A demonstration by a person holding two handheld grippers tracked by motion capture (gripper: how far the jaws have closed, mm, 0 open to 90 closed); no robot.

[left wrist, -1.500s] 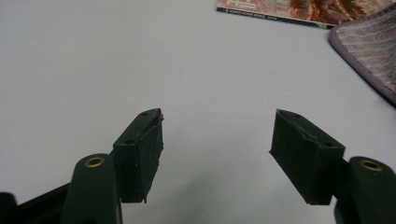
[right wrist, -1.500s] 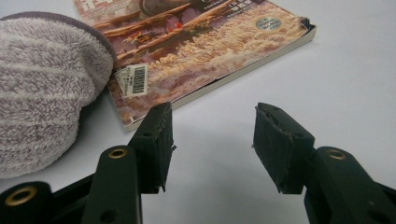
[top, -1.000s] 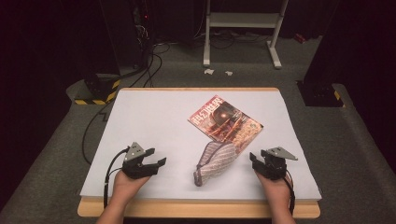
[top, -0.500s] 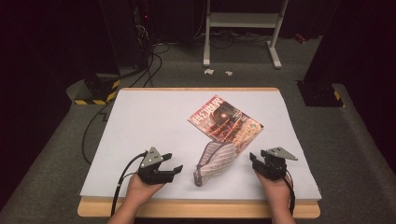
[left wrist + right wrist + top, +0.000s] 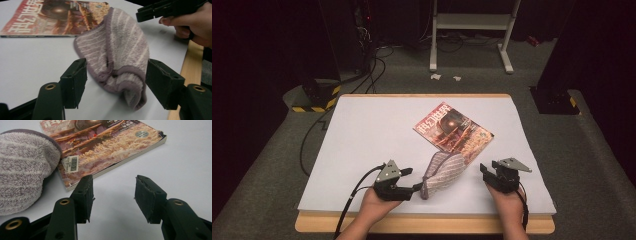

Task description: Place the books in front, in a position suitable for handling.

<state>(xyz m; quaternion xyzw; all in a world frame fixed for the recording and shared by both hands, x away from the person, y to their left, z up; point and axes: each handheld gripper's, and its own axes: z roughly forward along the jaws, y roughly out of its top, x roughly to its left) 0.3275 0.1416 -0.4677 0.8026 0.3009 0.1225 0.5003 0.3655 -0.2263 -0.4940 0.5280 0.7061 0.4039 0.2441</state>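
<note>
- Your left gripper is sitting with jaws apart around the near end of the striped towel, pads not pressing.
- Towel is lying on the table, overlapping the magazine.
- Your right gripper is hovering gaping, empty.

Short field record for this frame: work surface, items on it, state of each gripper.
surface: white table top
cloth: folded striped grey towel, far end lying on the magazine's corner
magazine: magazine, flat, cover up
left gripper: left gripper open, jaws either side of the towel's near end, not pressing
right gripper: right gripper open, nothing between jaws, right of the towel
</note>
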